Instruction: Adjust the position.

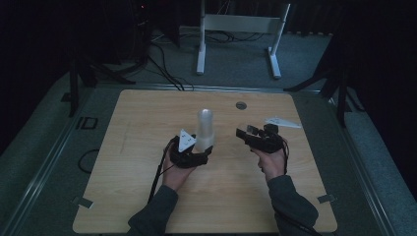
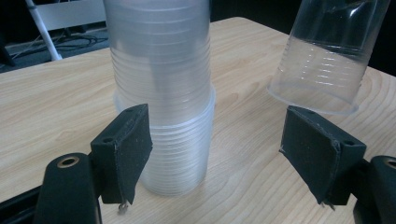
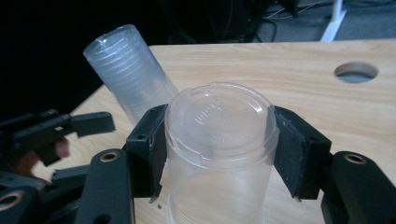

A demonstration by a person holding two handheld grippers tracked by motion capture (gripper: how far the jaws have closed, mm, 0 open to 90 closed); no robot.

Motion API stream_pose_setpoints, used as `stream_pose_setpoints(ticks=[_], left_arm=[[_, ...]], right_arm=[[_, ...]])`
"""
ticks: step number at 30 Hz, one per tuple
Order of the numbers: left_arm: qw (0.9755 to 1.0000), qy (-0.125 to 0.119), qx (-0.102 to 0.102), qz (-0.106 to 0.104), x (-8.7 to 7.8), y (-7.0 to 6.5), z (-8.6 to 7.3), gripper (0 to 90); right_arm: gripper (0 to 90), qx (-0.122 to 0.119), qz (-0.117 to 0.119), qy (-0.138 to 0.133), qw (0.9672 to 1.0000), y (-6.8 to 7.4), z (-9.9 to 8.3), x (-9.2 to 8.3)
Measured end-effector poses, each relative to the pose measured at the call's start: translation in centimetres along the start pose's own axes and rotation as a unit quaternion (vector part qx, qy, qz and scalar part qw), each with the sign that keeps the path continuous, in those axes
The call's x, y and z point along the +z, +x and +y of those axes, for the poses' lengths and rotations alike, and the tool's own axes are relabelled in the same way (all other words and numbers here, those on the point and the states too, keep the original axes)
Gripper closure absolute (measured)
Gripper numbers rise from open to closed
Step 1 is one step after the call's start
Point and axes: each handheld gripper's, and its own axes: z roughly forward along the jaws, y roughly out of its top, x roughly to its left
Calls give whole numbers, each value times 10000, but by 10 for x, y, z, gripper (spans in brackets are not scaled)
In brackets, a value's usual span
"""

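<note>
the high view is dim and bluish, the room around the worktop point(image 1: 147, 162) nearly black. both gripper views are brighter and warmer, with soft glare on the clear cup point(image 3: 219, 154) and slightly blurred near edges.

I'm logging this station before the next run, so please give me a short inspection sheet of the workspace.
Surface: light wooden table with a round hole.
Job's things: stack of clear cups, upside down on the table; single clear cup, upside down.
Clutter: white paper scrap near the far right edge.
Grippers: left gripper open beside the stack; right gripper shut on the single cup.
Cables: one trailing from each gripper; more on the floor.
Surroundings: dark room, white stand behind.
</note>
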Motion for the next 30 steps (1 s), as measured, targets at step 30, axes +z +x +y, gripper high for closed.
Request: stream_pose_setpoints(ticks=[30], left_arm=[[9991, -108, 304, -284, -4, -16, 12, 243]], right_arm=[[408, 403, 346, -98, 9985, 3, -12, -1]])
